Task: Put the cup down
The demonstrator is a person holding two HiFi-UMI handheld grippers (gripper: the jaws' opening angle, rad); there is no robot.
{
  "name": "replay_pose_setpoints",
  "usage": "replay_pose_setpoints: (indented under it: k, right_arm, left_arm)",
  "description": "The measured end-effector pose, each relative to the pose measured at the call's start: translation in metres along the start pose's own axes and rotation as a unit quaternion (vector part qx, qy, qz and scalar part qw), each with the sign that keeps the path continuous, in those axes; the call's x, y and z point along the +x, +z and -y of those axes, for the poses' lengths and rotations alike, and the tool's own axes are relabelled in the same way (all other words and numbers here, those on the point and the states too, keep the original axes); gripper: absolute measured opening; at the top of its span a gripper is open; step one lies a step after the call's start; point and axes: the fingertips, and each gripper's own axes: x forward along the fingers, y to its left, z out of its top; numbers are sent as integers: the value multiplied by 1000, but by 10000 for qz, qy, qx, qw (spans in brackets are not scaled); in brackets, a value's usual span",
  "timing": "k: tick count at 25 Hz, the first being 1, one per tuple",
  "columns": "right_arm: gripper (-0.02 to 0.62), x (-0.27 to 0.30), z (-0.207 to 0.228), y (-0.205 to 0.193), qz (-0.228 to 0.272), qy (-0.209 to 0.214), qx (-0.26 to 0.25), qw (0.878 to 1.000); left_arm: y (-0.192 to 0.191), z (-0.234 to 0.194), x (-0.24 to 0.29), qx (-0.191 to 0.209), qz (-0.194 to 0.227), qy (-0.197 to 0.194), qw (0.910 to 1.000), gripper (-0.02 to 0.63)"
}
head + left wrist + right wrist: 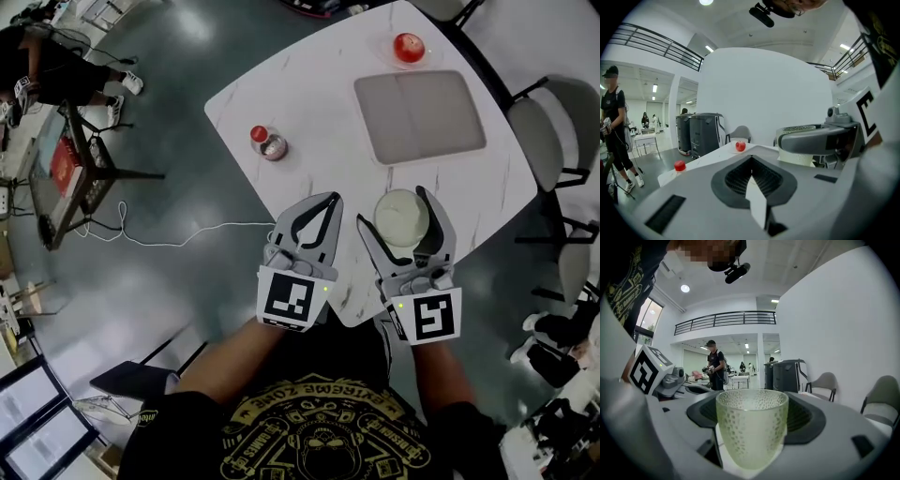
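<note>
A pale green dimpled glass cup (401, 217) stands upright between the jaws of my right gripper (392, 206), over the near corner of the white marble table (309, 103). In the right gripper view the cup (751, 427) fills the gap and both pads press its sides, so the right gripper (751, 430) is shut on it. Whether its base touches the tabletop cannot be told. My left gripper (330, 199) hovers just left of it, jaws shut on nothing. The left gripper view shows the left gripper (751, 159) with its tips together, and the cup (797, 157) off to the right.
A grey mat (419, 115) lies on the far side of the table. A red fruit on a small plate (409, 47) sits beyond the mat, and a red-capped bottle (267, 142) near the left edge. Chairs (553, 131) stand at the right. A white cable (169, 239) runs across the floor.
</note>
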Motion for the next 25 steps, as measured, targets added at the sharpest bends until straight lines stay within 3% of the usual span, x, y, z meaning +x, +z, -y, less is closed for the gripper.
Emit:
replay_pose_setpoints:
  k: [16,25]
  right_arm:
    - [385,80,84,-31,203,114,-44,9997]
    - [385,104,105,-56,129,55,-11,9999]
  left_arm:
    - [-28,-22,55,-123,-405,796,9959,8]
    - [-45,-29,86,-284,-622,815,9943,8]
